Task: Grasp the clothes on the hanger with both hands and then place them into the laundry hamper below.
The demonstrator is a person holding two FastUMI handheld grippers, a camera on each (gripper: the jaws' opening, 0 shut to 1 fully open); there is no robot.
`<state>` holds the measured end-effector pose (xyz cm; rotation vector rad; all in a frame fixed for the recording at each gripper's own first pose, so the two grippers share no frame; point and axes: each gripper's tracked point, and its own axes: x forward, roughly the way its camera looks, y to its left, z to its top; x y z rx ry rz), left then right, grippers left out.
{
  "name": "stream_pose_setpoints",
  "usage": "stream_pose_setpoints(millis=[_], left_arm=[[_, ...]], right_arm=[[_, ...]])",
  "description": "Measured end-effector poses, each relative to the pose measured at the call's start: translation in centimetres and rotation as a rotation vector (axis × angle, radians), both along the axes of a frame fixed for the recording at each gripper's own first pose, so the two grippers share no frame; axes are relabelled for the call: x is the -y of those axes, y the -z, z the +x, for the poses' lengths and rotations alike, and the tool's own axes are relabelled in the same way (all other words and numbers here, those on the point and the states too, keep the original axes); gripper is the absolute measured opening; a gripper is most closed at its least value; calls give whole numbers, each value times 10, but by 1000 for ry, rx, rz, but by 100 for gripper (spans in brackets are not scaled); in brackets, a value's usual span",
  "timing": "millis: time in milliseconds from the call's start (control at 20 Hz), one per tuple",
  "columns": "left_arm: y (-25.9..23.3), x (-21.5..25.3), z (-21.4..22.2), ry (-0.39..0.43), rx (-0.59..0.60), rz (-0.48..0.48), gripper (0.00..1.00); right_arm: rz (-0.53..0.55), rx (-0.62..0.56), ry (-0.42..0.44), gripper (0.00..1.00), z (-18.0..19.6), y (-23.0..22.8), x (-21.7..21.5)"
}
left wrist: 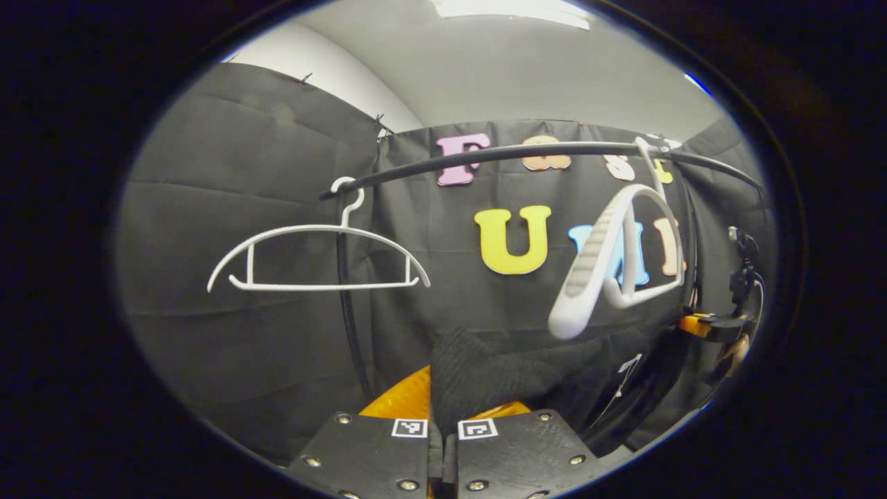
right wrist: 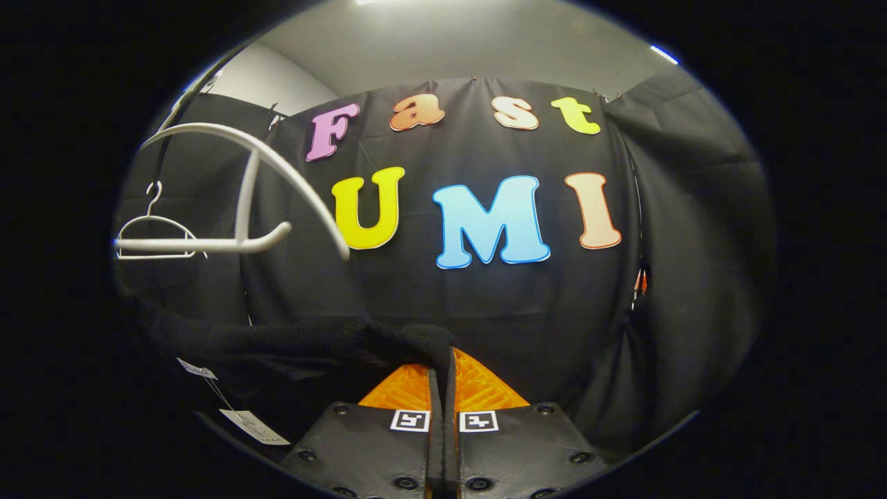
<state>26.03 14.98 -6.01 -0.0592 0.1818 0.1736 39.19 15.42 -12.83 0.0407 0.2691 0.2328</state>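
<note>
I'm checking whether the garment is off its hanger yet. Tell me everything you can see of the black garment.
The black garment is a dark, ribbed-looking knit, hanging slack below the near white hanger and apart from it. The left claw is shut on one bunched edge, the right claw on another. It sags between them, with white paper tags dangling on a string.

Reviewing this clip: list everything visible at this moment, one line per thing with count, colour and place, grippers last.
hangers: two, white, both bare on the rail; nearer one tilted.
rail: one, black, across the booth's top.
garment: one, black knit, off the hangers, stretched between both grippers.
tags: white, dangling from the garment.
left gripper: black and orange, shut on the garment.
right gripper: black and orange, shut on the garment's other end.
</note>
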Motion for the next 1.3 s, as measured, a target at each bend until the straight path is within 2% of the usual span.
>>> stream_pose_setpoints(millis=[300, 450, 700, 850, 1100, 1300], left_arm=[[51, 2, -37, 29, -86, -31, 1], [67, 8, -36, 52, -113, -39, 1], [81, 40, -48, 141, -137, -14, 0], [89, 64, -63, 208, -146, -9, 1], [106, 107, -64, 295, -157, -54, 1], [112, 122, -64, 346, -157, -94, 1]], right_arm=[[-37, -51, 15, 1, -38, 26, 12], [-62, -74, 18, 1, -64, 38, 15], [-80, -113, 14, 1, -109, 51, 13], [-78, -135, 2, 1, -139, 59, 5], [-80, -156, -48, 1, -182, 64, -20], [-70, -172, -97, 1, -214, 67, -45]])
